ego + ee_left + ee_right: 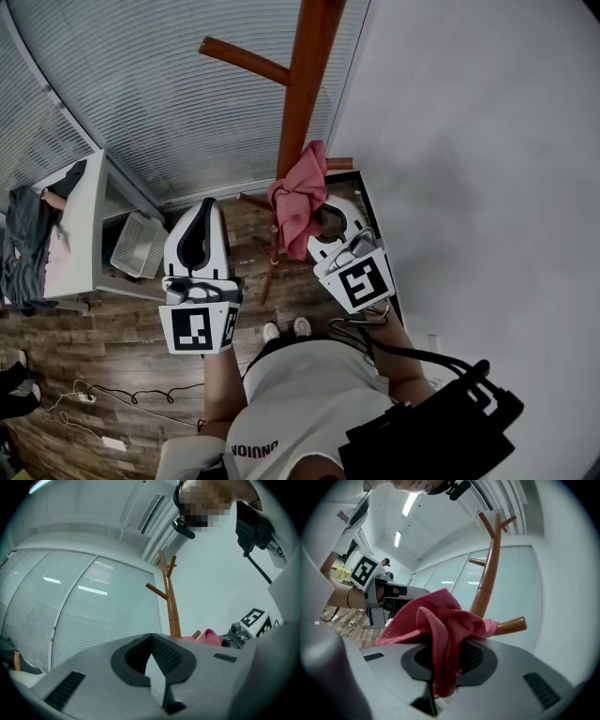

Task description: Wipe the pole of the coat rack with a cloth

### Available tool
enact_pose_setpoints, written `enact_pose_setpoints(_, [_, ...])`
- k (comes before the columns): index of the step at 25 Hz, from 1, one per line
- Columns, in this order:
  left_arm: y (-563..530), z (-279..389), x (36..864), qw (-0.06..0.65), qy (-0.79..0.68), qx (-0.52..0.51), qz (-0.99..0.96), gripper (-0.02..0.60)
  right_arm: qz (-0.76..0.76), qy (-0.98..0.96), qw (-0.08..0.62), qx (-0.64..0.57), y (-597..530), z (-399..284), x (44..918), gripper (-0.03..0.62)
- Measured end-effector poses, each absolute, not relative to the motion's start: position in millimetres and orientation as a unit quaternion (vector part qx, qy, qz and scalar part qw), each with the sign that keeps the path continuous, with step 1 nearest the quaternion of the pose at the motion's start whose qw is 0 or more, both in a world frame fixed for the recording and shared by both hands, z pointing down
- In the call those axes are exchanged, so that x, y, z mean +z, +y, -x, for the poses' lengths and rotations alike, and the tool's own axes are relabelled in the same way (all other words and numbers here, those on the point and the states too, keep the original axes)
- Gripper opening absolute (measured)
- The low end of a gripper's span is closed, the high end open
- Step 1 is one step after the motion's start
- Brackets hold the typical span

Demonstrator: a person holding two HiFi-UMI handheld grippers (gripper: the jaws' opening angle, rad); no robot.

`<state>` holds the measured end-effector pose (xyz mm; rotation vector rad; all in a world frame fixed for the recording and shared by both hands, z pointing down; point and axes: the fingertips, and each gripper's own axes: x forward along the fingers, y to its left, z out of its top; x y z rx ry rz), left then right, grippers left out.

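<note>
My right gripper [325, 223] is clenched on the pink cloth [298, 201]: in the right gripper view the cloth [437, 626] is pinched between the two jaws, bunching above them and hanging in a fold below the pinch. The cloth sits up against the brown wooden pole [306, 86] of the coat rack, where a short peg [511, 625] sticks out just beside it, and the pole [488, 576] rises above the cloth toward its upper pegs. My left gripper [202, 214] holds nothing. In the left gripper view its jaws are drawn together at their tips, with only a thin sliver of the window blinds [89, 616] showing between them. It hangs to the left of the pole [169, 599], apart from it, and level with my right gripper. A long peg [242, 59] juts off the upper pole to the left. Below me lies the dark wood floor [103, 356]. A white desk [86, 234] stands by the blinds, with dark clothing [23, 246] heaped along its far edge and a white basket [137, 245] against its near side.
</note>
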<state>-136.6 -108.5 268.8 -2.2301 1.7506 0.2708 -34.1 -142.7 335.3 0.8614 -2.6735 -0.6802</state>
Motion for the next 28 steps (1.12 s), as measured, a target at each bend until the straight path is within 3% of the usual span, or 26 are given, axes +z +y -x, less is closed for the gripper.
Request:
enact_pose_setpoints(4, [-109, 137, 267, 0.148, 0.608, 0.095, 0.775, 0.014, -0.298, -0.913, 0.129, -0.247, -137, 26, 324, 0.084])
enact_pose_setpoints(9, [-113, 137, 267, 0.149, 0.604, 0.093, 0.778, 0.014, -0.341, -0.921, -0.058, -0.177, -126, 20, 263, 0.084])
enact_pose_setpoints(14, [-109, 126, 258, 0.164, 0.592, 0.094, 0.783, 0.014, -0.356, -0.906, -0.128, -0.19, -118, 1, 224, 0.084])
enact_pose_setpoints(23, [-106, 120, 246, 0.176, 0.582, 0.098, 0.788, 0.014, -0.359, -0.897, -0.149, -0.209, -116, -13, 202, 0.083])
enact_pose_setpoints(28, [-106, 119, 248, 0.145, 0.588, 0.1, 0.789, 0.014, -0.362, -0.894, -0.156, -0.211, -114, -17, 198, 0.083])
